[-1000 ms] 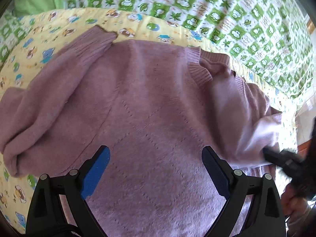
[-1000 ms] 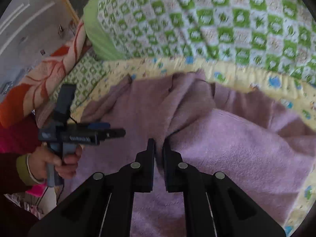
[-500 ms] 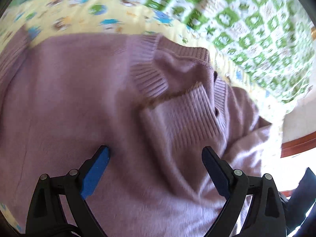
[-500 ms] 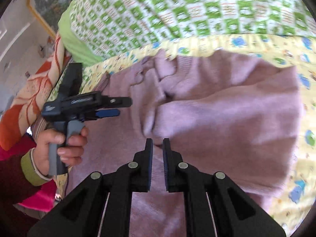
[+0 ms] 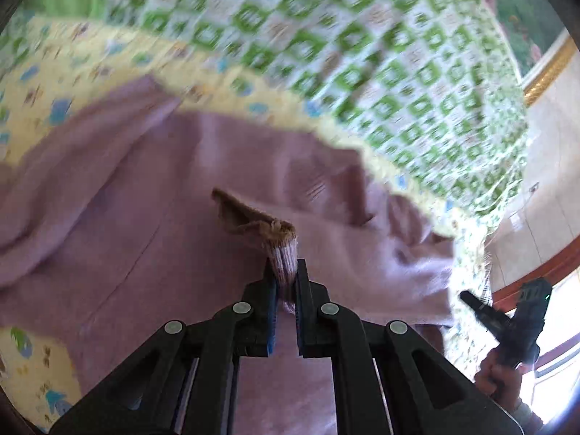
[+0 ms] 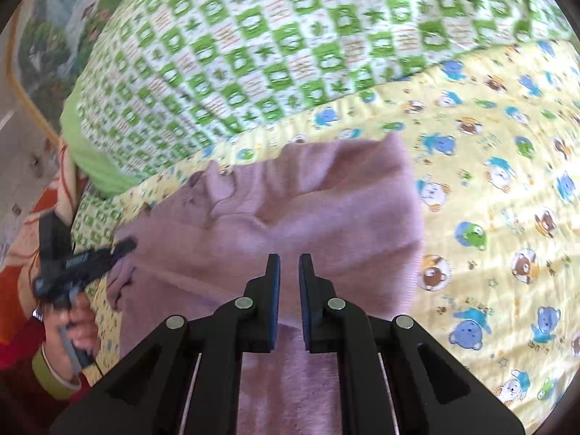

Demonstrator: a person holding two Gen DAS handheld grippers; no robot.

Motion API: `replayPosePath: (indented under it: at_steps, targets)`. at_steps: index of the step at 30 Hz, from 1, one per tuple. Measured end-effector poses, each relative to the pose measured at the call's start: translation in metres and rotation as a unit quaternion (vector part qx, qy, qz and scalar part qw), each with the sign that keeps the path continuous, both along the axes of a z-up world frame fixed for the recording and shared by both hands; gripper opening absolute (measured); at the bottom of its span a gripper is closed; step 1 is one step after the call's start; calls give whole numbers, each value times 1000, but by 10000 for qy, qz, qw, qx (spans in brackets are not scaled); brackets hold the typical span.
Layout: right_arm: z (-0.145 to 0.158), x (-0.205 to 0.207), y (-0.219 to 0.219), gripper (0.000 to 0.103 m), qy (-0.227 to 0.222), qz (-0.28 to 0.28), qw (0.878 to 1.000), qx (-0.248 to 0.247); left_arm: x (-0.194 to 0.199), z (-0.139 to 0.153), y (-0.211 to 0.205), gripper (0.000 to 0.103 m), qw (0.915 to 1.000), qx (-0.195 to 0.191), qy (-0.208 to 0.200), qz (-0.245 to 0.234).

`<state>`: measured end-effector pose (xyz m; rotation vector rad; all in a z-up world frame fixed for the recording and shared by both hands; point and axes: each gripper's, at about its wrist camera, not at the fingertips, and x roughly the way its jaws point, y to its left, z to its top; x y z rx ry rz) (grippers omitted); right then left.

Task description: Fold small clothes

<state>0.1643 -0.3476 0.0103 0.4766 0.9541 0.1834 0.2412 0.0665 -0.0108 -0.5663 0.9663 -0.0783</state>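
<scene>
A mauve knit sweater (image 5: 152, 217) lies on a yellow cartoon-print sheet (image 6: 500, 188). My left gripper (image 5: 284, 272) is shut on the sweater's ribbed cuff (image 5: 284, 257), which stands up between the fingers. In the right wrist view the sweater (image 6: 326, 210) is partly folded. My right gripper (image 6: 289, 268) hovers over it with the jaws nearly closed and nothing between them. The left gripper also shows in the right wrist view (image 6: 119, 248), and the right gripper in the left wrist view (image 5: 471, 301).
A green-and-white checked quilt (image 6: 290, 36) is heaped behind the sweater. An orange patterned blanket (image 6: 43, 210) lies at the far left. A wooden bed frame (image 5: 551, 264) and pale floor show at the right of the left wrist view.
My left gripper has closed on the ribbed cuff and lifted it. My right gripper has let the sweater go and drawn back. The folded side now lies flatter.
</scene>
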Motion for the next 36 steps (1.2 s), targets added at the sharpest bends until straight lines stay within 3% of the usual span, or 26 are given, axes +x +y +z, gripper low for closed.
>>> replayPosePath:
  at_steps: [3, 4, 8, 11, 13, 15, 16, 19, 21, 23, 25, 27, 31, 36]
  targets:
    - [-4, 0, -10, 11, 104, -213, 9997, -20, -12, -19, 7, 9, 9997, -76, 231, -6]
    - [-5, 1, -12, 11, 121, -244, 9996, -41, -14, -22, 7, 14, 9995, -85, 299, -8]
    - [-7, 8, -18, 11, 146, -318, 9993, -98, -8, -36, 17, 63, 9977, -293, 614, 69]
    - [-7, 11, -21, 11, 166, -367, 9991, -121, 7, -38, 18, 70, 9970, -297, 672, 234]
    - [-7, 12, -25, 12, 158, -422, 9989, -121, 18, -37, 16, 65, 9973, -214, 650, 281]
    - [-8, 13, -26, 15, 181, -484, 9986, -128, 25, -33, 12, 20, 9984, -14, 556, 123]
    - [-9, 13, -28, 18, 203, -519, 9984, -117, 27, -29, 10, 9, 9982, -13, 592, 18]
    - [-8, 12, -33, 23, 203, -653, 9976, -143, 6, 9, 8, 8, 9999, 137, -21, 19]
    - [-5, 12, -36, 29, 145, -714, 9972, -165, -9, 16, 13, 7, 9992, 344, -149, 113]
    - [-5, 13, -38, 38, 127, -772, 9967, -227, -24, 6, 30, 7, 9987, 393, -12, 329]
    - [-6, 17, -39, 43, 145, -806, 9963, -258, -36, -9, 47, 7, 9979, 176, 260, 569]
    - [-9, 23, -38, 47, 175, -779, 9964, -275, -44, -13, 54, 7, 9979, -42, 174, 629]
    - [-17, 45, -27, 60, 354, -573, 9970, -382, -44, -12, 49, 7, 9980, 2, 170, 615]
    - [-40, 73, -19, 64, 727, -490, 9949, -493, -46, -18, 50, 7, 9971, 83, 328, 678]
